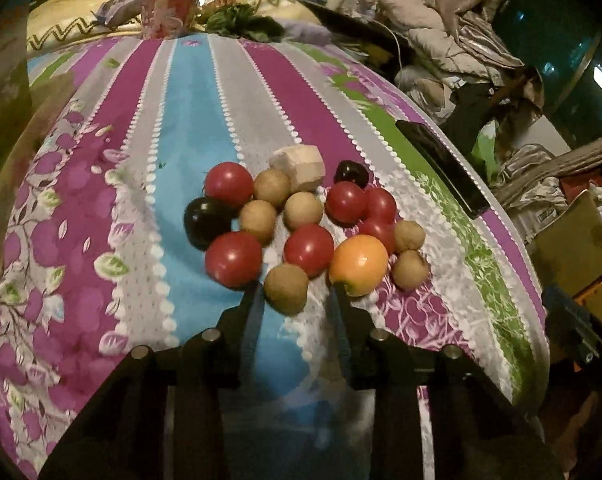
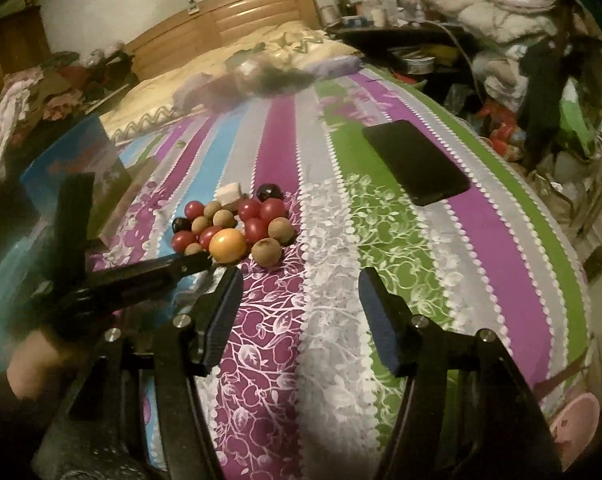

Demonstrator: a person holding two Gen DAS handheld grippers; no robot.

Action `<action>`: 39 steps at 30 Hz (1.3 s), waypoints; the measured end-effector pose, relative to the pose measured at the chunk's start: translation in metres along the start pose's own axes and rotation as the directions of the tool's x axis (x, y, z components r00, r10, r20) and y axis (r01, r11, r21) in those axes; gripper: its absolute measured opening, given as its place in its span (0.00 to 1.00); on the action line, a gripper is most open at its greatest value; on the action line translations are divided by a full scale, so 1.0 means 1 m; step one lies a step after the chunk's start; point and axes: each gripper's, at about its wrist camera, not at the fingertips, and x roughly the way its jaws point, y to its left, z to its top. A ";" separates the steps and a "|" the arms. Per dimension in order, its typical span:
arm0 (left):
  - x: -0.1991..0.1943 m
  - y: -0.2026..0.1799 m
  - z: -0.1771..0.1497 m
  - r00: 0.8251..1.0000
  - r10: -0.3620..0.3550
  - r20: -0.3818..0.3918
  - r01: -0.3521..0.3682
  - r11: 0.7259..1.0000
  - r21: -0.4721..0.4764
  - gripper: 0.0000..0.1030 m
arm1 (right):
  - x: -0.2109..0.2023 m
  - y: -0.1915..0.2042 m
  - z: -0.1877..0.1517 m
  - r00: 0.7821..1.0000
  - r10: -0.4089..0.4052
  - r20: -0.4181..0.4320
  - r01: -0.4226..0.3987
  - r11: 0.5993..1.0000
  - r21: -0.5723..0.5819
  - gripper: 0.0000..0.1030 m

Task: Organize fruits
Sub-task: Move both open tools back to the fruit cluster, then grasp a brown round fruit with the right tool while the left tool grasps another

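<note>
A pile of fruit lies on the striped bedspread [image 1: 189, 120]: several red tomatoes [image 1: 234, 259], several brown round fruits [image 1: 303, 211], two dark plums [image 1: 205, 222], one orange fruit [image 1: 357, 265] and a pale cut chunk [image 1: 299, 168]. My left gripper [image 1: 296, 286] is at the pile's near edge with a brown fruit [image 1: 286, 289] between its fingertips. A gap shows on that fruit's right side, so the jaws stand open. The right fingertip is next to the orange fruit. In the right wrist view the left gripper [image 2: 199, 262] reaches in from the left, just short of the orange fruit [image 2: 228, 245]. My right gripper [image 2: 301, 280] hovers open over bare cloth.
A black phone [image 2: 417, 162] lies flat on the green stripe, right of the pile. A blue box [image 2: 73, 160] stands at the left. Bags and greens [image 1: 237, 20] sit at the far end by the pillow. Clothes and clutter crowd the bed's right side.
</note>
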 end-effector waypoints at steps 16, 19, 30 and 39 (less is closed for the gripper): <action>-0.022 0.007 -0.006 0.998 0.024 0.059 -0.025 1.000 0.004 0.22 | 0.073 0.018 0.009 0.990 0.083 -0.117 -0.097 0.988 -0.122 0.44; -0.019 0.008 -0.008 0.998 0.026 0.054 -0.026 1.000 -0.002 0.22 | 0.086 0.021 0.009 0.987 0.065 -0.147 -0.084 0.988 -0.130 0.33; -0.014 0.009 -0.008 0.999 0.028 0.043 -0.028 1.000 -0.002 0.22 | 0.099 0.026 0.009 0.987 0.006 -0.159 -0.031 0.987 -0.158 0.27; -0.034 -0.001 -0.001 0.997 0.059 0.059 -0.061 0.998 0.030 0.22 | 0.065 0.031 0.018 0.993 -0.034 -0.111 0.020 0.992 -0.126 0.26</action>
